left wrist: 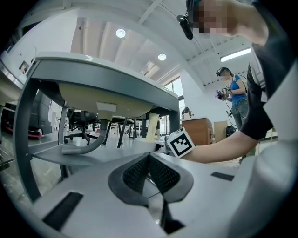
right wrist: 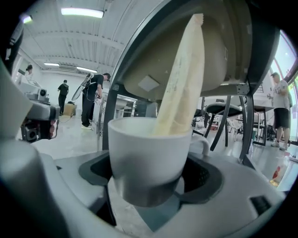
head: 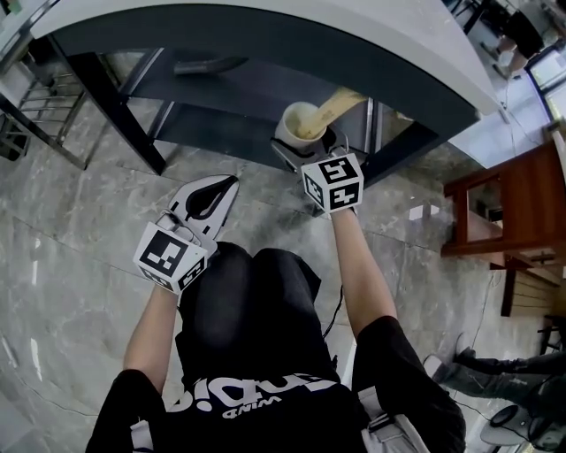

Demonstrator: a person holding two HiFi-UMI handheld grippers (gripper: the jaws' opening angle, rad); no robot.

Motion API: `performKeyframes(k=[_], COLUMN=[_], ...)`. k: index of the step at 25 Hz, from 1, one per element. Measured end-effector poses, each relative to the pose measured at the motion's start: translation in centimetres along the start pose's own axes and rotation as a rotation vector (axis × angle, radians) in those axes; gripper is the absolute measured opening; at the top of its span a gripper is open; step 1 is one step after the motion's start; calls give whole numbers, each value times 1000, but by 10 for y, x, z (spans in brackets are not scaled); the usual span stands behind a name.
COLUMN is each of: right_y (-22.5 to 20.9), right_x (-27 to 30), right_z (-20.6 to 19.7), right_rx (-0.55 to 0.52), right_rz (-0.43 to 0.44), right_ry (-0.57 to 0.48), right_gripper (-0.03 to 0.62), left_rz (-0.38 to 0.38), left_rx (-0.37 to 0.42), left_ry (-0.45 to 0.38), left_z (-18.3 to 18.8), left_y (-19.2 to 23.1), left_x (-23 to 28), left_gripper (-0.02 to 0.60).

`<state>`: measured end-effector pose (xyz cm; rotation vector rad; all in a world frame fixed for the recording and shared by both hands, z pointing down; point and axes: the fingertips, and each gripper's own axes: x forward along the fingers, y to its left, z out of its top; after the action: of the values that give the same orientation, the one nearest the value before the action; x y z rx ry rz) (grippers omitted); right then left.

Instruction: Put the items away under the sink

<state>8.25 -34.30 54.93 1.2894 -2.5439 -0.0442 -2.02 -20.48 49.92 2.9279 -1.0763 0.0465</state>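
Observation:
A white mug (head: 301, 121) with a long cream stick-like item (head: 340, 103) standing in it is held just in front of the dark shelf (head: 239, 84) under the sink counter (head: 354, 26). My right gripper (head: 305, 144) is shut on the mug. In the right gripper view the mug (right wrist: 149, 158) fills the space between the jaws, and the cream item (right wrist: 181, 83) leans up toward the basin's underside. My left gripper (head: 228, 184) hangs lower left of the mug, shut and empty; its ribbed pads (left wrist: 135, 172) meet in the left gripper view.
A grey drain pipe (head: 208, 65) lies on the shelf (left wrist: 107, 155) below the basin. Dark frame legs (head: 119, 115) flank the opening. A metal rack (head: 35, 97) stands at the left and a wooden cabinet (head: 513, 203) at the right. The floor is grey marble.

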Motion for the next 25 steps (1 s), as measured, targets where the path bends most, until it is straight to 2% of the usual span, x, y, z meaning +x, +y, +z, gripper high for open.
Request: performKeyframes(k=[11,16,19,25], right_y=[-34,-32,-37,-41], right_x=[26,35,36,39], right_z=[-4,-5,-5,-5], right_rx=[17,-48,-35,11], right_rz=[-108,-147,-185,-203], right_ry=[16,33,32,62], right_gripper=[445,445,445,445], left_rz=[2,-1,-3,5], left_rx=[-20,-39,-44,-65], left_ry=[12,14,15,11], left_z=[-8,-13,-16,-19], left_y=[12,16,18,24], left_x=[-8,-10,-12,-19], left_gripper=[20,19,18,19])
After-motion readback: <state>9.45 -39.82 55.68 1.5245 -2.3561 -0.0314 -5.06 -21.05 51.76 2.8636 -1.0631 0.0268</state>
